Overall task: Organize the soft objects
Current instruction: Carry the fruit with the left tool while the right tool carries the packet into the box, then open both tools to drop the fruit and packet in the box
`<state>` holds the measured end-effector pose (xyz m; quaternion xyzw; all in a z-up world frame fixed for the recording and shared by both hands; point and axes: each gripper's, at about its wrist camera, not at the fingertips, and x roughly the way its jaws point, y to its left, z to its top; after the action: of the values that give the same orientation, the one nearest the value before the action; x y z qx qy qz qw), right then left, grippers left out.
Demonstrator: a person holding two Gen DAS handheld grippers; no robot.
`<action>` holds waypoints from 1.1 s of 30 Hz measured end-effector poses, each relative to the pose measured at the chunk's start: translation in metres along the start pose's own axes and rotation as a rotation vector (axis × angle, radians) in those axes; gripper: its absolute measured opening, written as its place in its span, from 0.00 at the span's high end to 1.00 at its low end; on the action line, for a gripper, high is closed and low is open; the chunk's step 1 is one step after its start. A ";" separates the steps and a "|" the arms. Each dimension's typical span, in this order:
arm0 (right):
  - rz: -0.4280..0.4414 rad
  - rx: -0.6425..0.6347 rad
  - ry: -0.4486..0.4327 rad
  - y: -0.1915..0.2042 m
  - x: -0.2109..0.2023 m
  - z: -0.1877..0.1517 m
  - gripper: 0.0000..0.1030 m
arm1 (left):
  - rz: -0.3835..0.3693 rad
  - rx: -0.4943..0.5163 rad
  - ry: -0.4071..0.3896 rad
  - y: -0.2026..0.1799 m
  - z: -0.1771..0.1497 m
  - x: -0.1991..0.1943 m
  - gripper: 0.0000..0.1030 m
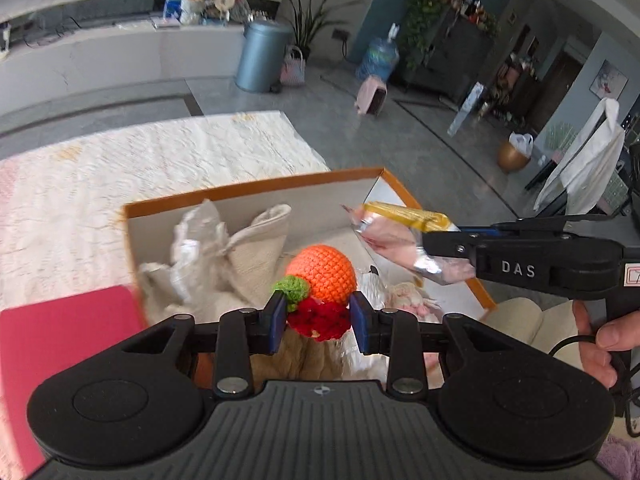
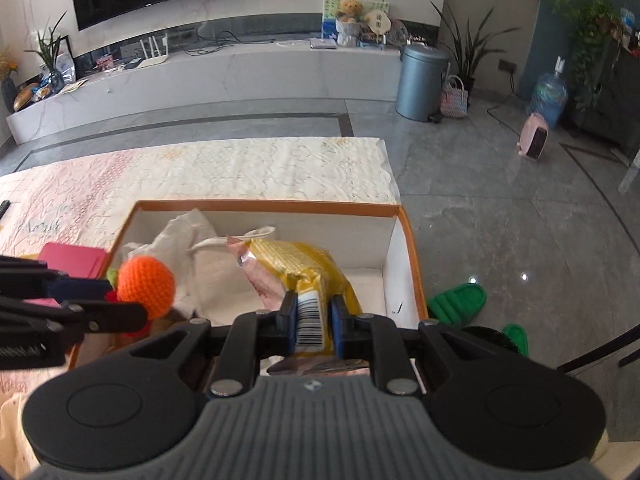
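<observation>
1. Crochet first: your left gripper [image 1: 318, 322] pinches the crocheted yarn toy, an orange ball with a green leaf and a red lower part [image 1: 320, 280], by the red part, and the toy hangs over the orange-rimmed white cardboard box [image 1: 248, 194]. Judge it light and squashy, so it should drop without harm. The knit gives under the fingers [image 1: 362, 322], so take it at the thickest part.
2. Your right gripper [image 2: 314, 322] has its fingers closed on the barcode end of the yellow and pink foil snack packet [image 2: 296, 264], also over the box. Expect it to be light, crinkly and slippery. A sealed edge is likely the surest hold, since the puffed middle may slide or crush.
3. Inside the box a crumpled cream cloth bag [image 2: 200, 256] already lies against the far wall, with bare floor on the right side.
4. The box sits on a counter under a cream lace-patterned cloth [image 2: 248, 168], a flat pink pad [image 1: 60, 344] just beside it.
5. Around you: grey tiled floor, blue-grey bin [image 2: 422, 82], green slippers [image 2: 460, 302] near the box corner.
</observation>
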<state>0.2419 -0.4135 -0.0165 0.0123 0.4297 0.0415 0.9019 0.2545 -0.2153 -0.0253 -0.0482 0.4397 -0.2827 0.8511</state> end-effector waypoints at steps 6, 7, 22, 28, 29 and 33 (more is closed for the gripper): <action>0.011 0.050 0.037 -0.015 0.050 0.011 0.85 | 0.018 0.007 0.040 0.000 0.016 0.044 0.63; 0.012 0.048 0.045 -0.015 0.057 0.012 0.85 | 0.018 -0.002 0.050 0.002 0.017 0.050 0.63; 0.002 0.015 0.151 -0.022 0.108 -0.001 0.83 | 0.040 -0.025 0.121 0.012 0.018 0.087 0.62; -0.017 0.012 0.136 -0.020 0.096 0.001 0.61 | 0.057 -0.011 0.109 0.013 0.016 0.074 0.58; -0.023 0.012 0.136 -0.020 0.093 0.001 0.59 | 0.058 -0.008 0.106 0.012 0.016 0.072 0.57; -0.029 0.018 0.135 -0.019 0.082 0.001 0.55 | 0.061 -0.005 0.081 0.009 0.016 0.056 0.52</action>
<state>0.2952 -0.4257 -0.0808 0.0116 0.4901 0.0254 0.8712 0.2965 -0.2403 -0.0588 -0.0253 0.4760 -0.2572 0.8406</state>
